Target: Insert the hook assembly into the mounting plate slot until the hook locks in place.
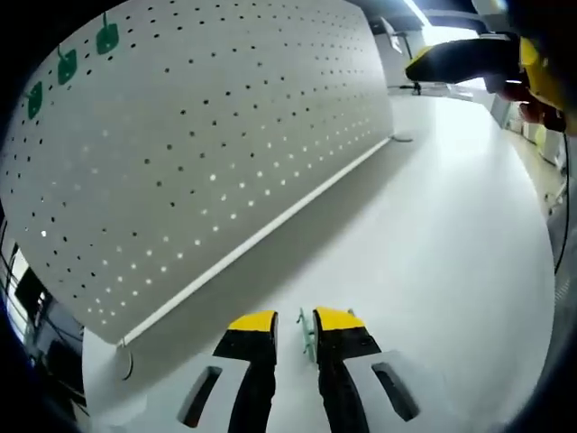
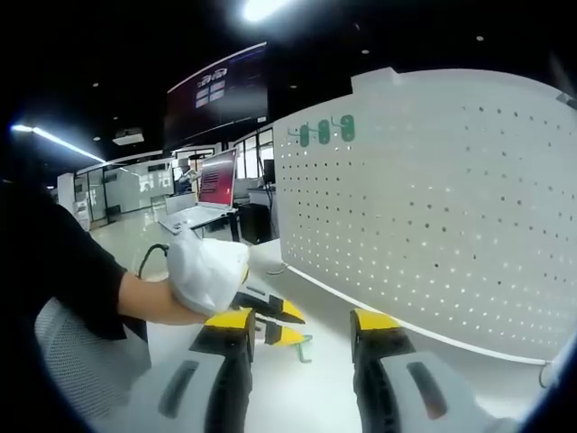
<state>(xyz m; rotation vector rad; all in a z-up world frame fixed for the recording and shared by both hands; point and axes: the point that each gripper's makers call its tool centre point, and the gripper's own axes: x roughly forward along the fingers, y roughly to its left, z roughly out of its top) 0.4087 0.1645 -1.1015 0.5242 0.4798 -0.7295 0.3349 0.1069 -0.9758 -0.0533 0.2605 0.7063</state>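
A white pegboard (image 1: 198,144) stands upright on the white table (image 1: 433,234). Three green hooks (image 1: 66,66) hang near its top edge, also seen in the right gripper view as green hooks (image 2: 323,132) on the pegboard (image 2: 433,207). My left gripper (image 1: 296,323) is shut on a pale green hook piece (image 1: 307,338), low over the table in front of the board. From the right gripper view, a white-gloved hand (image 2: 207,271) holds that left gripper (image 2: 287,323) with the hook piece (image 2: 303,347) at its tips. My right gripper (image 2: 302,329) stands open with nothing between its fingers, and it shows as the right gripper (image 1: 469,59) high above the table.
A laptop (image 2: 194,194) sits on a desk behind, with a wall screen (image 2: 216,90) above. A dark sleeve (image 2: 63,262) and a mesh chair back (image 2: 63,361) are at the left. The board's base rail (image 1: 270,230) and foot (image 1: 397,138) rest on the table.
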